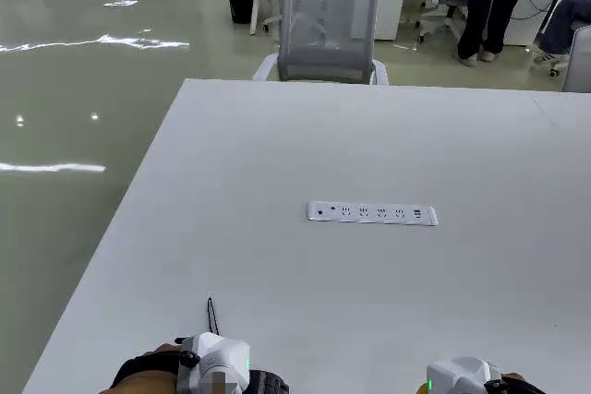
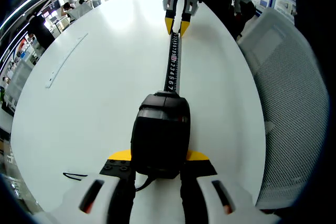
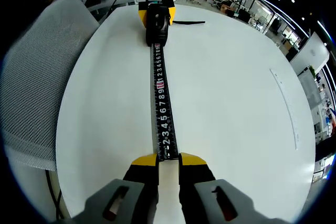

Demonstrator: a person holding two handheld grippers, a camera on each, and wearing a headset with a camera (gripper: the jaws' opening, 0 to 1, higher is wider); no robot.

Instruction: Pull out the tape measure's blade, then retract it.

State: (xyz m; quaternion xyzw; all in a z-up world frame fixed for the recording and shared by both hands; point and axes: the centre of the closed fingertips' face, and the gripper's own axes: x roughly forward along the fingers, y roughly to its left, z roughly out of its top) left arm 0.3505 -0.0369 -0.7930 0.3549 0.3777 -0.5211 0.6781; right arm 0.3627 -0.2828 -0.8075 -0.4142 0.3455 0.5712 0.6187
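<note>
The left gripper (image 2: pixel 159 156) has its yellow-tipped jaws closed against the two sides of the black tape measure case (image 2: pixel 160 135), which sits upright between them on the white table (image 2: pixel 105 77). From the mouth of the case the blade (image 2: pixel 173 66) runs straight out, flat along the tabletop, to the right gripper (image 2: pixel 177 24), whose yellow tips are pinched together on its far end.

In the right gripper view, the right gripper (image 3: pixel 168 160) has its jaws nearly together on the blade's (image 3: pixel 160 103) end. The blade is white with black scale marks. Its numerals read 1 to 9 from the gripped end, then a red mark where the ten falls, then a second run of small digits up to the case (image 3: pixel 157 24). There the left gripper (image 3: pixel 156 10) holds the case. In the left gripper view the digits 1 to 7 can be read near the case. Any writing on the case itself is too small to tell.

A thin black cable (image 3: pixel 188 22) lies on the table just beside the left gripper. In the head view both grippers sit at the near edge of the table (image 1: pixel 369 136). A white power strip (image 1: pixel 371 213) lies well apart from them, mid-table. A grey mesh-back chair (image 1: pixel 328 29) stands at the far side.
</note>
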